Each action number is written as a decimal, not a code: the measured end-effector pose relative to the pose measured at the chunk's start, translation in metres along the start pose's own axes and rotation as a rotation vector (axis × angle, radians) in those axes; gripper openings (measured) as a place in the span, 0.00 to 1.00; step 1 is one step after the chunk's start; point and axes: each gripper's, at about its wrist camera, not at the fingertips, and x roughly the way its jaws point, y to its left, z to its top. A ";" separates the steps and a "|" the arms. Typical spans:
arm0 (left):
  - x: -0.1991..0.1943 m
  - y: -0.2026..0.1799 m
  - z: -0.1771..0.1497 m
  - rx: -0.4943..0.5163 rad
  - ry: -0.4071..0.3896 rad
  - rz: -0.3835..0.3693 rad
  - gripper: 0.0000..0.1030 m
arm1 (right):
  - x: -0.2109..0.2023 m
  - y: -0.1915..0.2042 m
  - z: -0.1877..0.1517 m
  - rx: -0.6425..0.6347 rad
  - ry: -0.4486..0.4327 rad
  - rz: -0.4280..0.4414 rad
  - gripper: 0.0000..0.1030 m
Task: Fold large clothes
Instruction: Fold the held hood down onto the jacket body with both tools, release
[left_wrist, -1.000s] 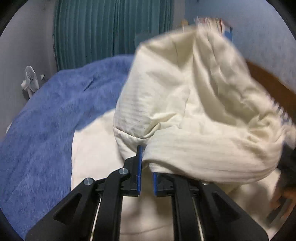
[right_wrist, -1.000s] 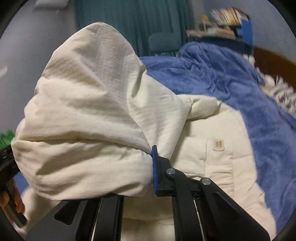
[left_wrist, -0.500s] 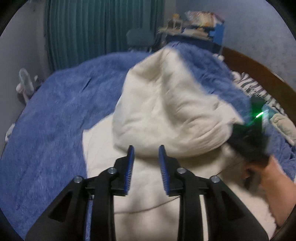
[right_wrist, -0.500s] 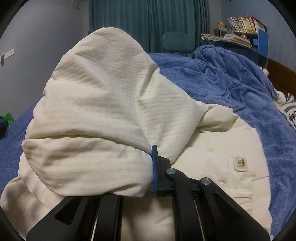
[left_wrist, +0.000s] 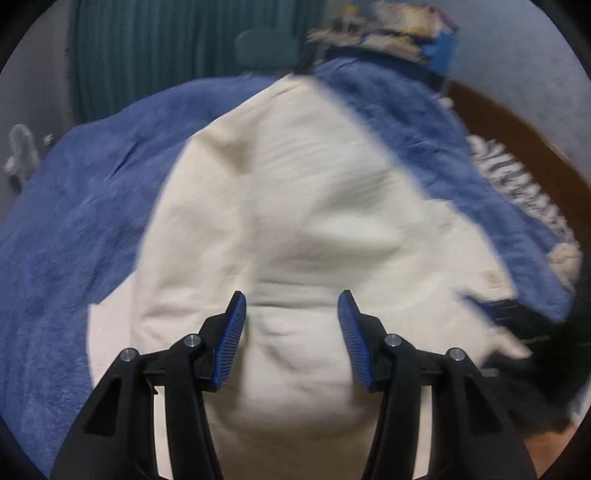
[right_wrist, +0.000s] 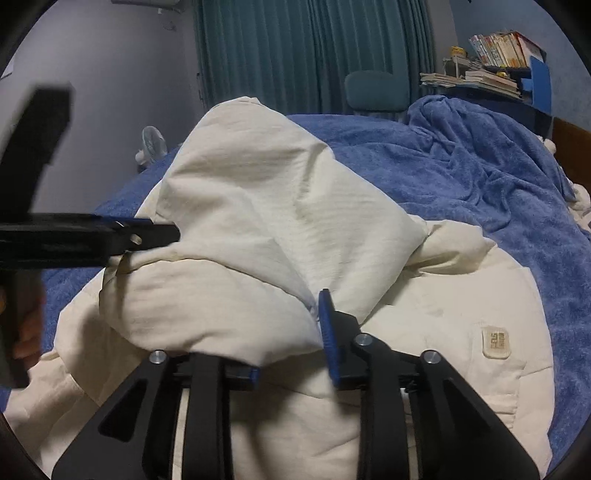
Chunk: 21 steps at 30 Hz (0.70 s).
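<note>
Gaping wide, left hand-held gripper (left_wrist: 291, 332) holds nothing; right hand-held gripper (right_wrist: 291, 332) pinches cream garment (right_wrist: 258, 221).

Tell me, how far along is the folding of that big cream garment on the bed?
Partly done. One section of the cream garment is already turned up over its flat body on the blue blanket. In hand: the right gripper is clamped on that raised fold, while the left gripper hangs with jaws apart, holding nothing. Left: laying the fold flat and folding the rest.
</note>
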 end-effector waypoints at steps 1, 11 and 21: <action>0.009 0.008 -0.003 -0.007 0.017 0.001 0.47 | 0.000 -0.001 0.001 -0.011 0.005 0.019 0.32; 0.025 0.032 -0.031 0.027 0.029 0.028 0.49 | -0.034 -0.030 0.016 0.035 -0.093 0.211 0.80; -0.010 0.038 -0.068 0.055 -0.042 -0.006 0.49 | 0.029 -0.001 -0.014 -0.048 0.104 0.052 0.72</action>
